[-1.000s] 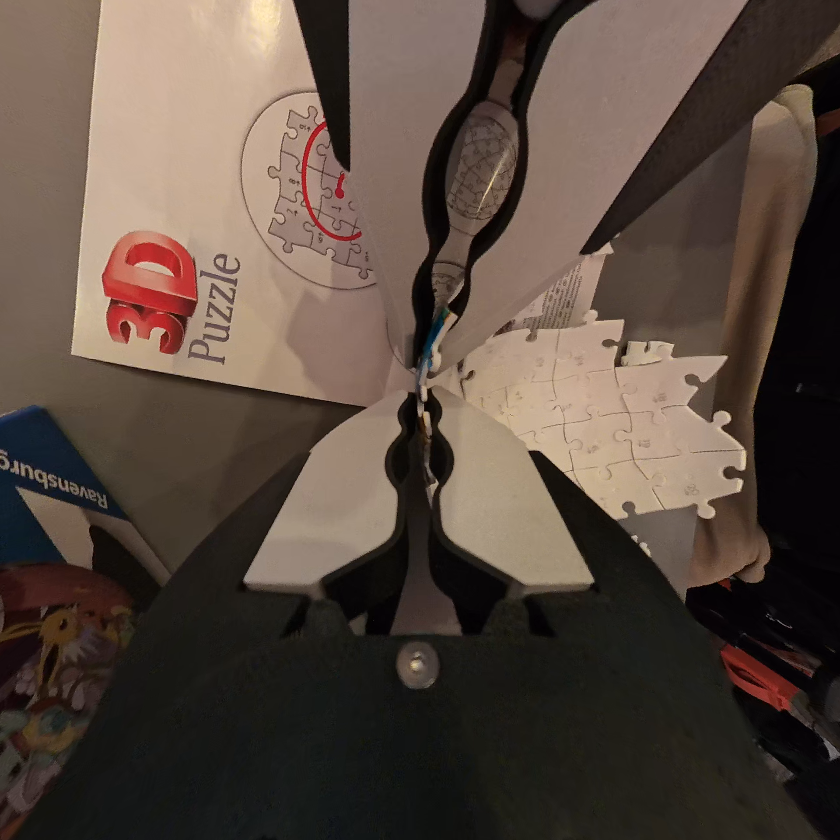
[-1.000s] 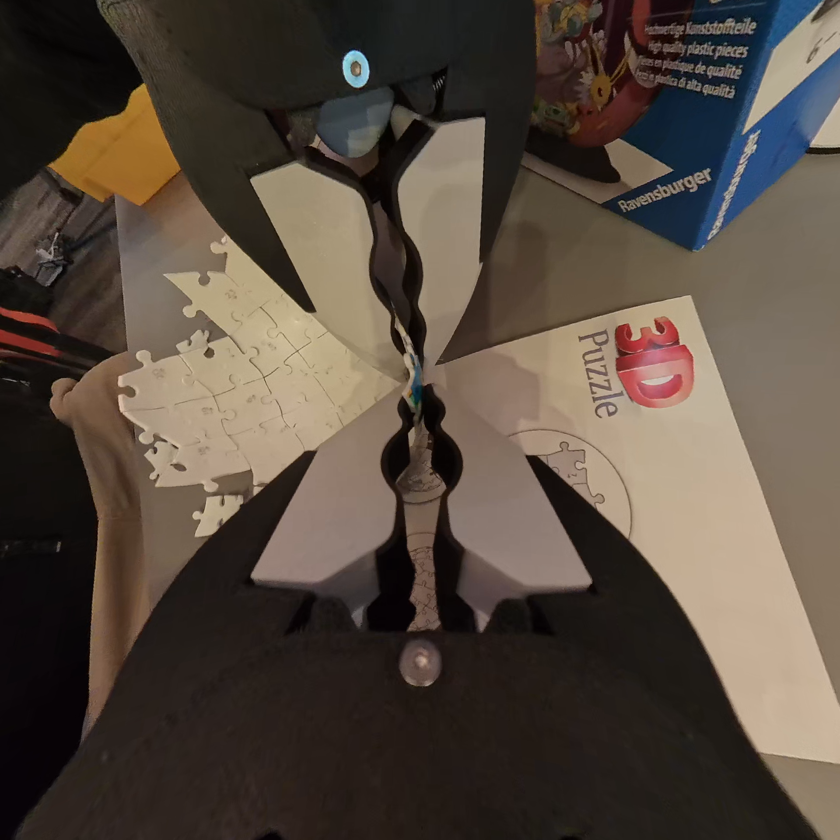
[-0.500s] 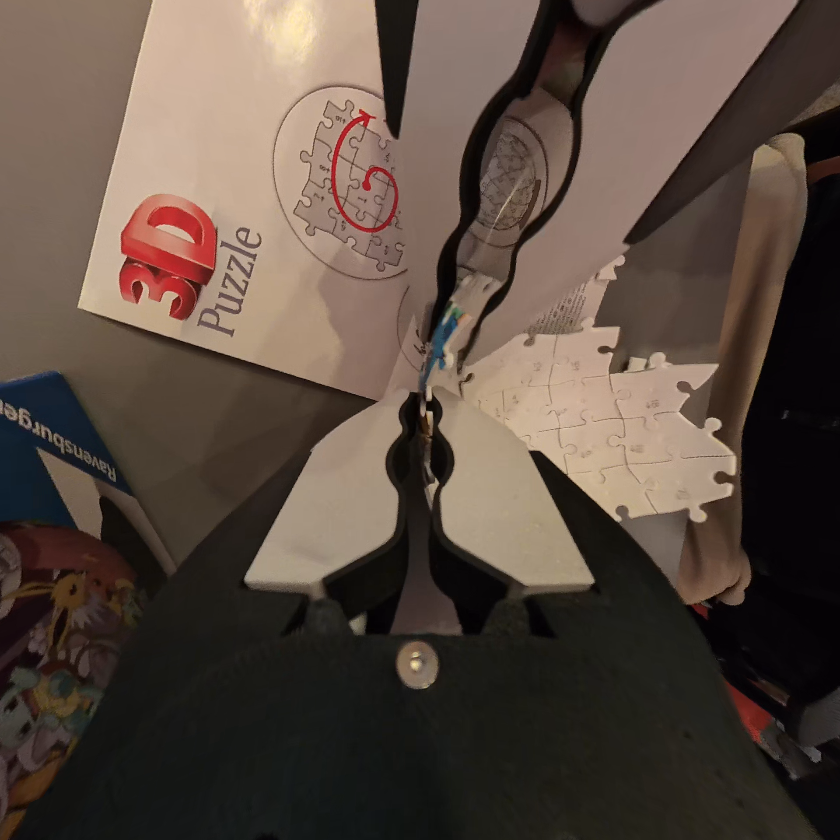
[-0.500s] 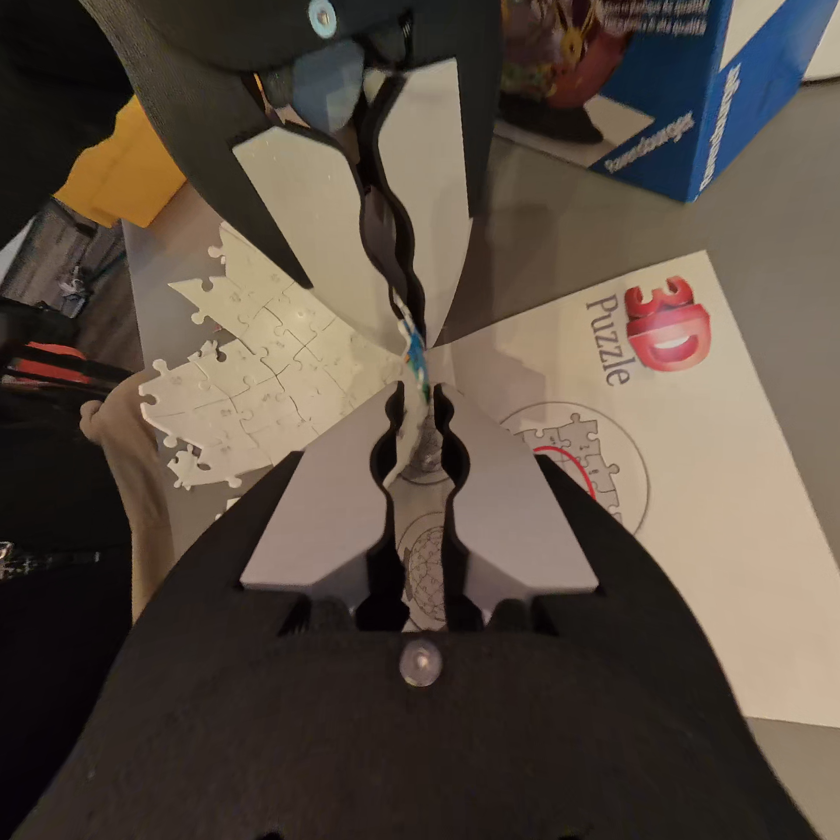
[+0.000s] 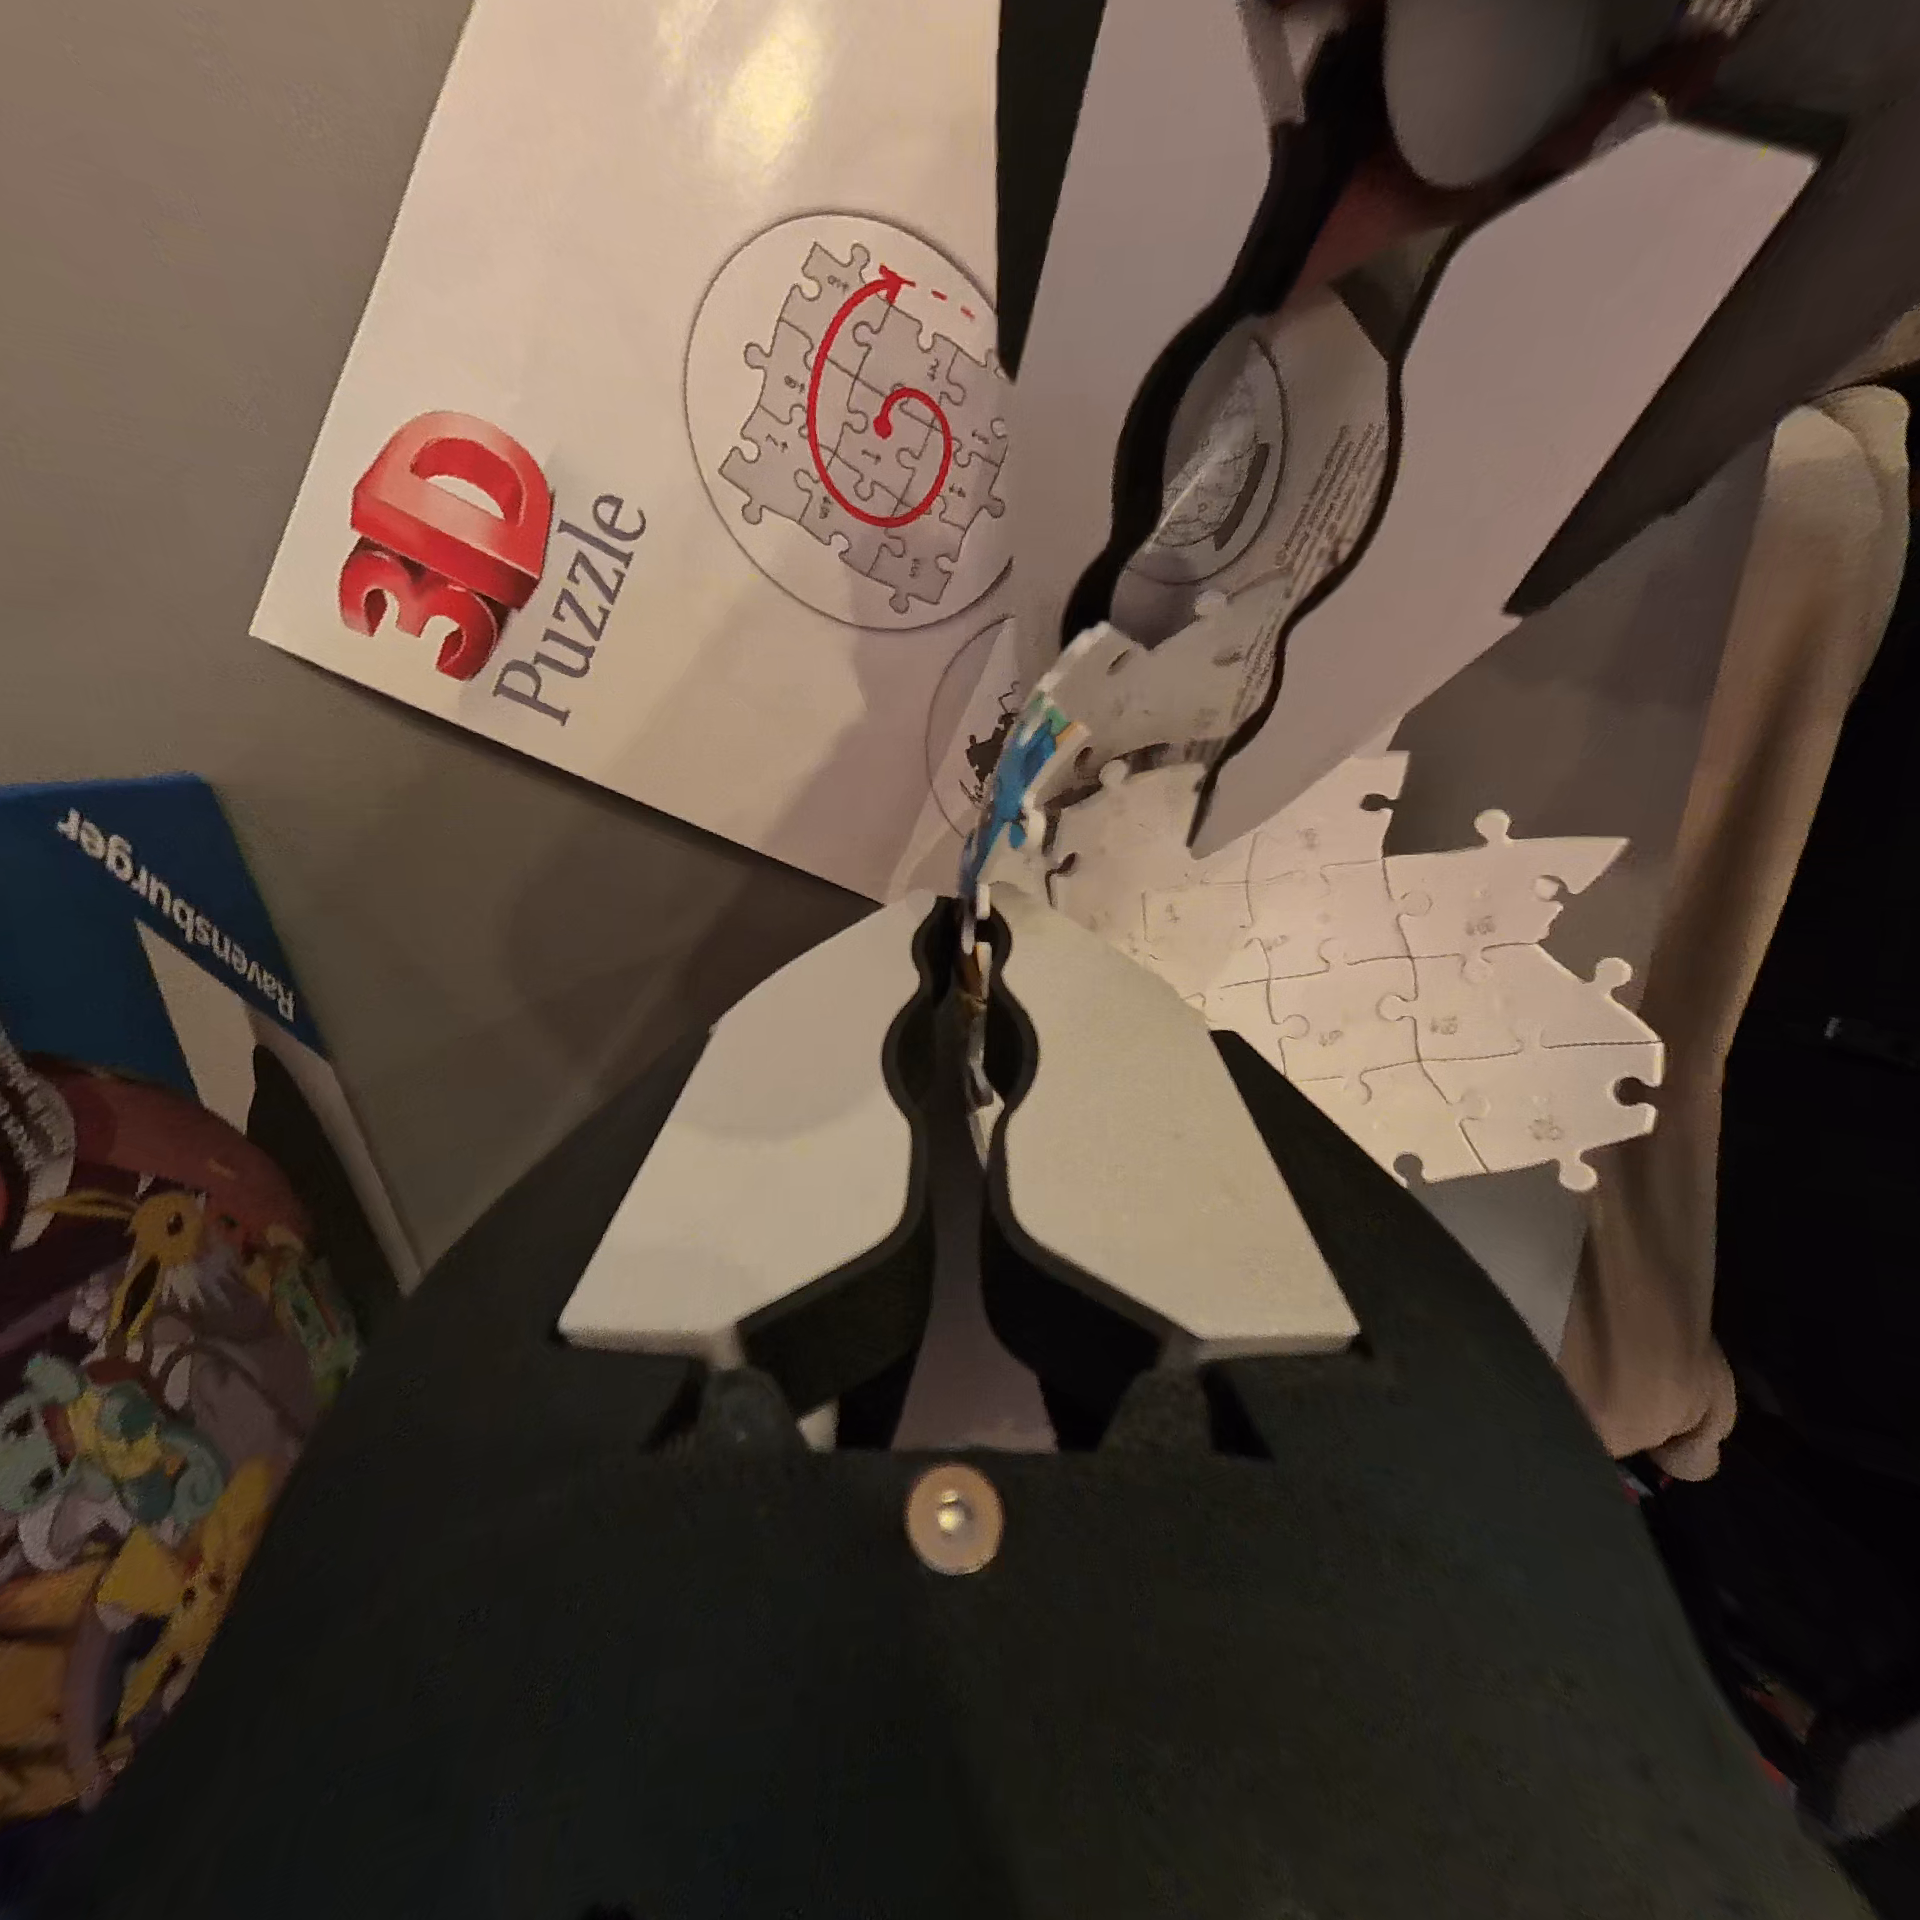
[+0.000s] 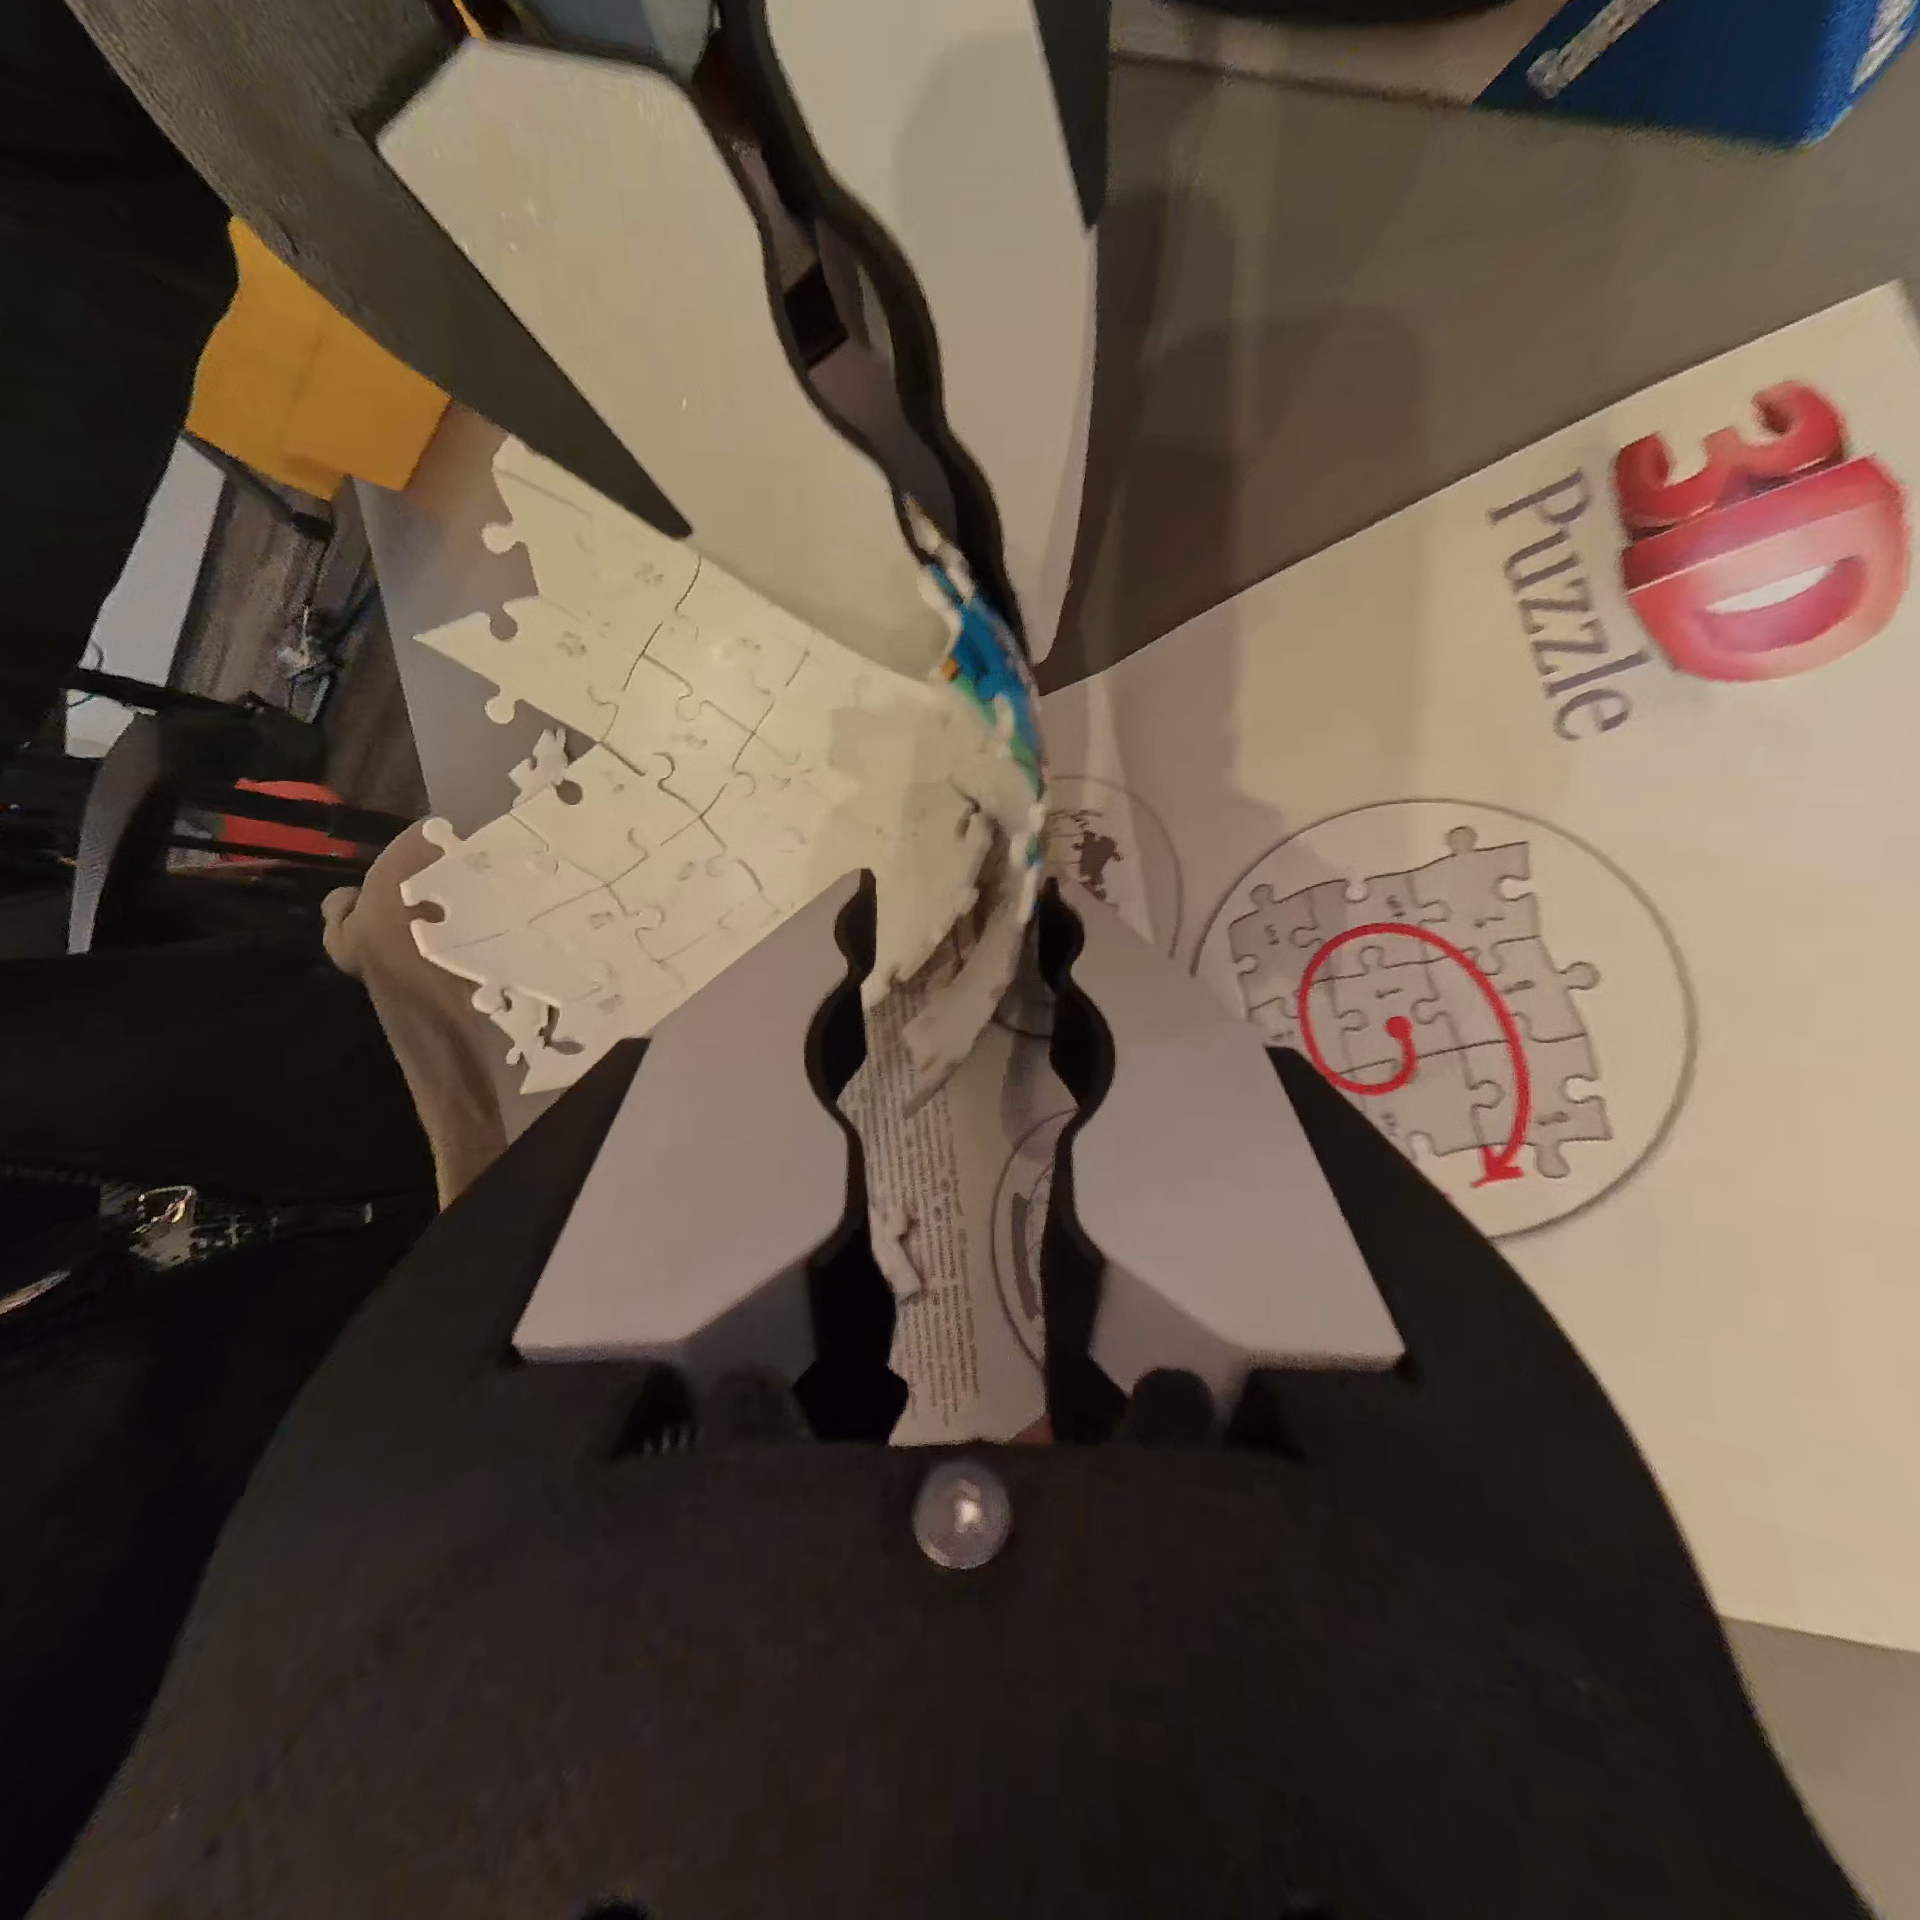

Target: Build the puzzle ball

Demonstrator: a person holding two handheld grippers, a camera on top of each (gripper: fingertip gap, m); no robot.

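My left tongs (image 5: 971, 920) are pressed together on the near end of a small curved strip of joined puzzle pieces (image 5: 1023, 769), white on the back and blue on the printed face. The strip runs away from those tips toward my right tongs (image 5: 1132, 717), which come in from the far side with their white fingers spread apart; the strip's far end sits in the gap between them, and I cannot tell whether either finger touches it.

From the right wrist view, the same strip (image 6: 982, 665) hangs between the two pairs of tips, with my right tongs (image 6: 951, 914) parted around its white back.

Beneath it, on the grey tabletop (image 5: 156, 364), lies a white printed instruction sheet (image 5: 644, 260) showing a circle of puzzle pieces and a red spiral arrow. To its right, near the table edge, rests a flat assembled patch of white puzzle pieces, face down (image 5: 1434, 987). At the near left stands a blue cardboard puzzle box (image 5: 135, 1039) with a colourful picture.
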